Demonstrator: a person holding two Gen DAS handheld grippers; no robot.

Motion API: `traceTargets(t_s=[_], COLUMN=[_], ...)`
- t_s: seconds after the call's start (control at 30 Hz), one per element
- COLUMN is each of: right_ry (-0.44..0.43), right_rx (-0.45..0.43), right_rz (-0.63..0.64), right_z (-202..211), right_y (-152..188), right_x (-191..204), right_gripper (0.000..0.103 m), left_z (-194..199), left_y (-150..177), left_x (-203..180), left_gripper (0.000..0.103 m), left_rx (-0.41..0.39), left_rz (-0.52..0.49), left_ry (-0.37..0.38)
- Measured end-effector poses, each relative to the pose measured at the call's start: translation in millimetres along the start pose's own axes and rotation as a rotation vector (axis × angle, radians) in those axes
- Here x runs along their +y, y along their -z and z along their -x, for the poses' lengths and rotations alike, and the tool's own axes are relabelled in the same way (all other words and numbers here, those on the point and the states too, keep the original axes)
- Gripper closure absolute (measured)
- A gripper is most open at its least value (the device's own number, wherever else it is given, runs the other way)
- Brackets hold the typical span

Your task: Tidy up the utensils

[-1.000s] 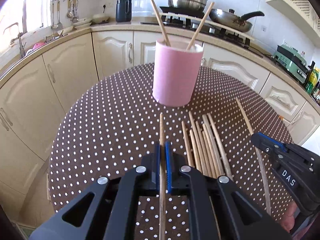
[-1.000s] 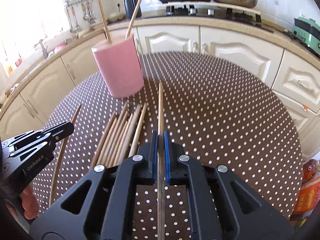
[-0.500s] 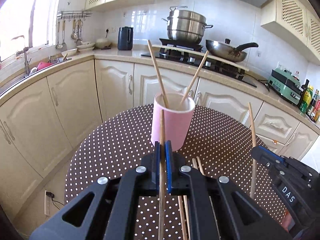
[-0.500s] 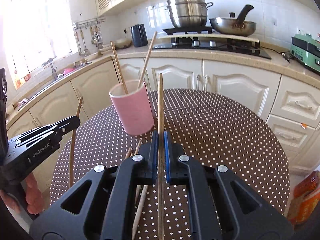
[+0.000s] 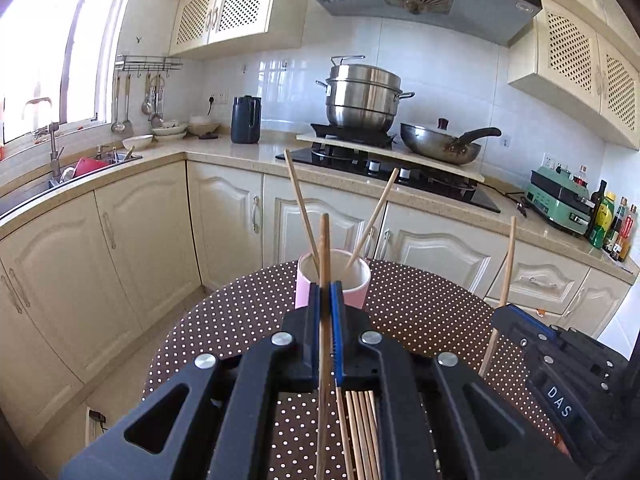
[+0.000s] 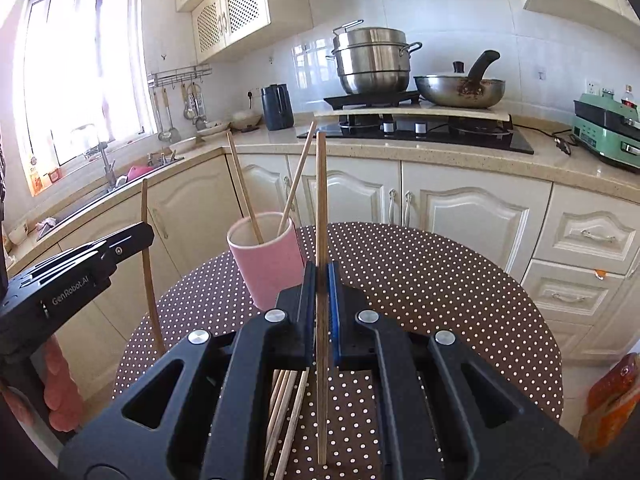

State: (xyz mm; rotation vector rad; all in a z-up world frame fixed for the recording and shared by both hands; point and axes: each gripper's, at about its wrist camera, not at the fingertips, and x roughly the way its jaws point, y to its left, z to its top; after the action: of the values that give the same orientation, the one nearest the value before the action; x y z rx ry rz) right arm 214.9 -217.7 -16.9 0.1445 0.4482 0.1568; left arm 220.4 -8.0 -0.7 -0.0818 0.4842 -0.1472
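Cup (image 6: 269, 261) holds two chopsticks (image 6: 245, 194), leaning apart.

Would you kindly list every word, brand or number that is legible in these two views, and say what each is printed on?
"DAS": on the side of the right gripper, seen in the left wrist view.
"GenRobot.AI": on the side of the left gripper, seen in the right wrist view.
Labels on the bottles at the counter's far end: too small to read.
Orange package at the lower right edge: print blurred, unreadable.
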Motion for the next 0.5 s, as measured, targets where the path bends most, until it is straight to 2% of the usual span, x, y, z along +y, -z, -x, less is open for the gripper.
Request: traceTargets(t_s=[0.27,0.5], right_ry=[-0.004,0.003], right_rx=[-0.037,-0.109], right_rz=[-0.004,0.008], right_z=[4,5], right_y=[-17,-48], right_x=[-2,3], right_gripper=[0.096,0.096], left_z=[3,14], left_y=[-17,-47], left_x=[-1,-4], left_gripper=[0.097,0.097], left_rx=[-0.029,-0.122], left_rz=[0.020,0.003], left_ry=[0.003,0.004])
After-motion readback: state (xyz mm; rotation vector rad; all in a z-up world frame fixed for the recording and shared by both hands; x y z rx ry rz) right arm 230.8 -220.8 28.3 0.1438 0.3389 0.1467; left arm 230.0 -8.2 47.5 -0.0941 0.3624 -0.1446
